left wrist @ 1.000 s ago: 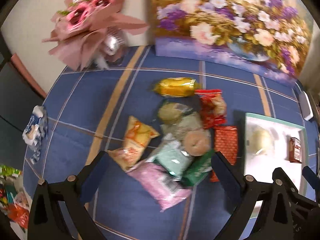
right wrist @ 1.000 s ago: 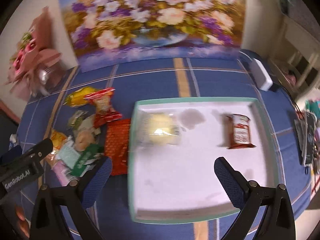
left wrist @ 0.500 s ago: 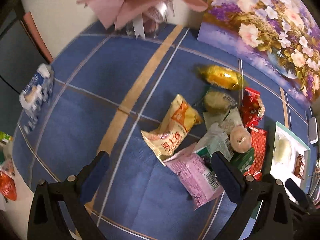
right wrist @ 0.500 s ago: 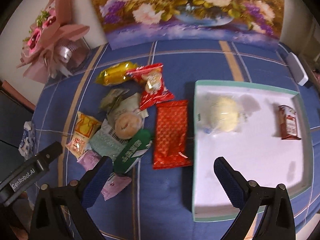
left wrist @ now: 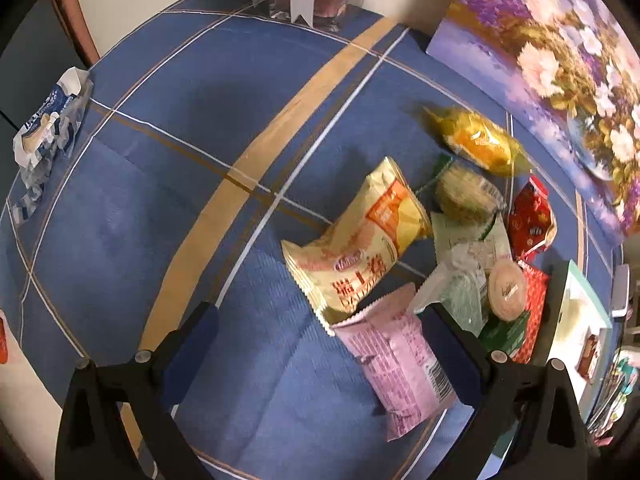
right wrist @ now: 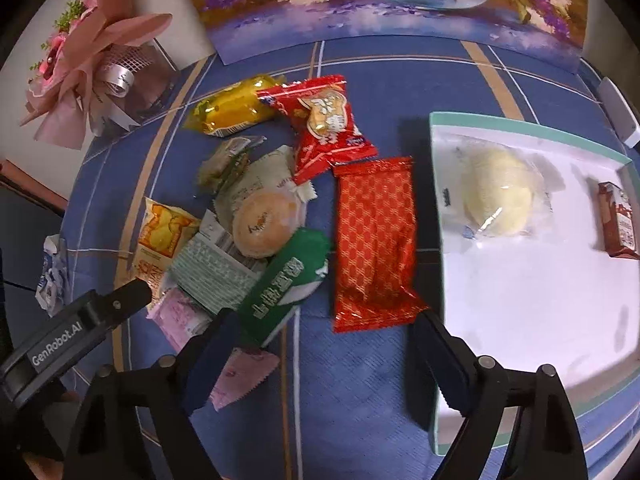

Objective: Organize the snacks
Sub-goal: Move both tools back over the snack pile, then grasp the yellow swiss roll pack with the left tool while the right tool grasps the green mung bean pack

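Right wrist view: the right gripper [right wrist: 320, 344] is seen with jaws apart, having just been closing, nothing pressed between them, above the long red foil-wrapped snack packet [right wrist: 374, 240] lying just left of the white teal-rimmed tray [right wrist: 436, 320]. Left gripper [left wrist: 320, 344] is held wide, the pink crinkled snack packet [left wrist: 396, 360] lying between its fingers, ungripped, on the blue checked tablecloth [left wrist: 160, 200].

Sealed snack packets lie heaped on the blue desk [right wrist: 380, 80]: a long red patterned packet [right wrist: 374, 240] flat beside the white tray [right wrist: 520, 128], which holds a pale bun [right wrist: 498, 196] and a brown bar [right wrist: 618, 220].
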### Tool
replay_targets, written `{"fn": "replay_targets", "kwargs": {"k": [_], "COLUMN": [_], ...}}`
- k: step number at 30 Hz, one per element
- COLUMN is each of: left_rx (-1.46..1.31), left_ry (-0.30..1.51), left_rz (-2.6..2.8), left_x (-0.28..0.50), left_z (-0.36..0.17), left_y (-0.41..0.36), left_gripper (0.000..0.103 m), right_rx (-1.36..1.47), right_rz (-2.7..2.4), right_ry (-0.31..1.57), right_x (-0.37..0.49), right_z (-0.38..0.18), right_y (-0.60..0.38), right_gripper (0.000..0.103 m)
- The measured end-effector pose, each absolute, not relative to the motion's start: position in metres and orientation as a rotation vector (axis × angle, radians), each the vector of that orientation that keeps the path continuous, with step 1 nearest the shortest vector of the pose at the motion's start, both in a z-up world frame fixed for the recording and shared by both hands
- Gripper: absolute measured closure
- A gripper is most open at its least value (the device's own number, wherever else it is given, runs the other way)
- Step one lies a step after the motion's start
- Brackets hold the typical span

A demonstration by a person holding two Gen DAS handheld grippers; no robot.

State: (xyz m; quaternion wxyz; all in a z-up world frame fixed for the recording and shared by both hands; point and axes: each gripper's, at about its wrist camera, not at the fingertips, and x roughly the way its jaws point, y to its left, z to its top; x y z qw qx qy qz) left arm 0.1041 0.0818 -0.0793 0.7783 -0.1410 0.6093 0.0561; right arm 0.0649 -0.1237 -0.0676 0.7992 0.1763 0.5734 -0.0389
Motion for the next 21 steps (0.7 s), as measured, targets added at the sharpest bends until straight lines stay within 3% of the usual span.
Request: {"fn": "replay_targets", "kwargs": {"k": [15,21], "left_rx": [-0.236,-0.182], "left_ry": [1.301,1.324], "left_rz": [0.111,0.085], "left_x": [0.136,0.147], "left_z": [-0.083,-0.093], "left_y": [0.076,0.058], "left_gripper": [0.005,0.014], "right_rx": [0.435,0.45], "right_rz": [0.03,0.026], "right_ry": [1.221,1.219], "right_x": [0.079,0.08], "right_z": [-0.076,-0.073], "right_y": [-0.112,-0.119], "right_gripper": [0.054,0.055]}}
